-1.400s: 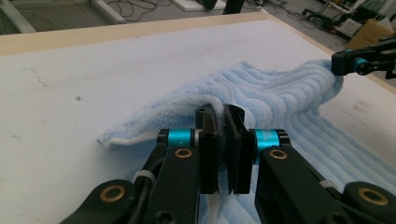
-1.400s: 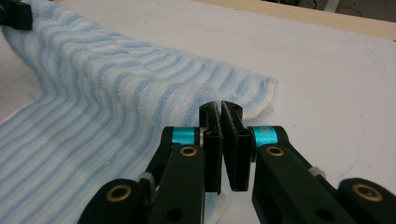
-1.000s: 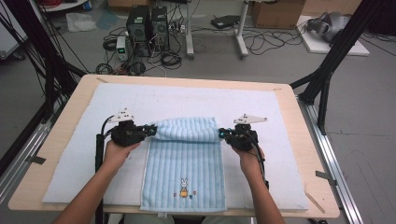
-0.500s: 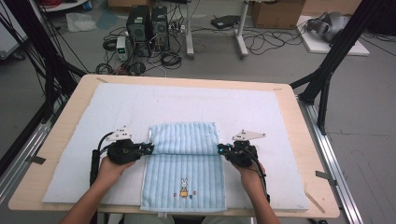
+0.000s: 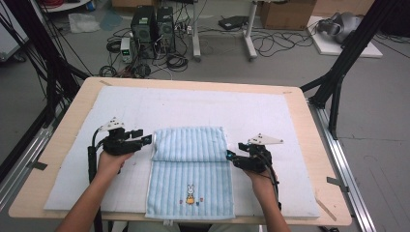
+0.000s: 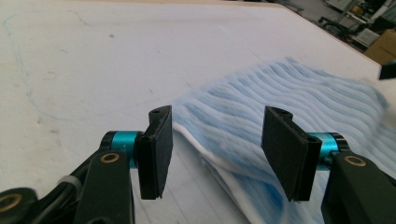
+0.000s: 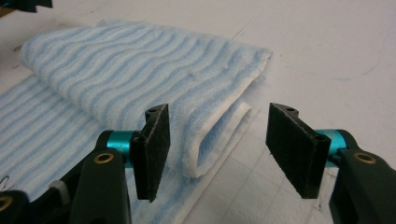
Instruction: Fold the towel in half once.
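Observation:
A light blue striped towel (image 5: 191,191) with a small rabbit picture lies on the white mat, its far part folded over toward the person (image 5: 191,144). My left gripper (image 5: 146,140) sits at the fold's left edge and my right gripper (image 5: 229,157) at its right edge. Both have just been opening. In the left gripper view the jaws (image 6: 217,140) stand apart over the towel's white-hemmed edge (image 6: 261,107) without pressing it. In the right gripper view the jaws (image 7: 217,140) stand wide, and the folded corner (image 7: 205,135) lies loose between them.
The white mat (image 5: 193,108) covers most of the wooden table (image 5: 309,145). Black frame legs (image 5: 338,72) stand at both sides. Computers and cables (image 5: 154,29) lie on the floor beyond the far edge.
Both grippers carried the towel's folded edge toward the person and lower, then opened and let it go. The fold now rests flat on the towel.

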`<action>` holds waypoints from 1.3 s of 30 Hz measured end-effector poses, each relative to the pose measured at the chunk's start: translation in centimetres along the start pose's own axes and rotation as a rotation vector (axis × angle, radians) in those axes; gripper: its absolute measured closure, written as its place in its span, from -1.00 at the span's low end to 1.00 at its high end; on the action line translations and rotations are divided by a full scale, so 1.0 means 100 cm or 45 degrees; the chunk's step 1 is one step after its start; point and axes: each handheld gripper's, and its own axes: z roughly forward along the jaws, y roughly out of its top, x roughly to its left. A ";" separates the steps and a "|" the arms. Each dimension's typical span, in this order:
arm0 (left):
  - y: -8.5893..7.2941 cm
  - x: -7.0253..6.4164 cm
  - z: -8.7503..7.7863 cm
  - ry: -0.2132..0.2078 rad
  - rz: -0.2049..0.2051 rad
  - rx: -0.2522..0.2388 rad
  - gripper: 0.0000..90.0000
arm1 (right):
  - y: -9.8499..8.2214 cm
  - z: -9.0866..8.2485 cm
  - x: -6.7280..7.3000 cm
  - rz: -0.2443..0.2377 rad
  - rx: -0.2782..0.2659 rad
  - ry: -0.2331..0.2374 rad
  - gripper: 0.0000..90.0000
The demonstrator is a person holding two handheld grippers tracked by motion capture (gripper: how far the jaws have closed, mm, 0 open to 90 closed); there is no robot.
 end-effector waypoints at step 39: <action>0.025 0.001 0.043 0.007 0.028 0.112 0.86 | 0.054 0.088 -0.028 0.037 0.246 -0.119 0.14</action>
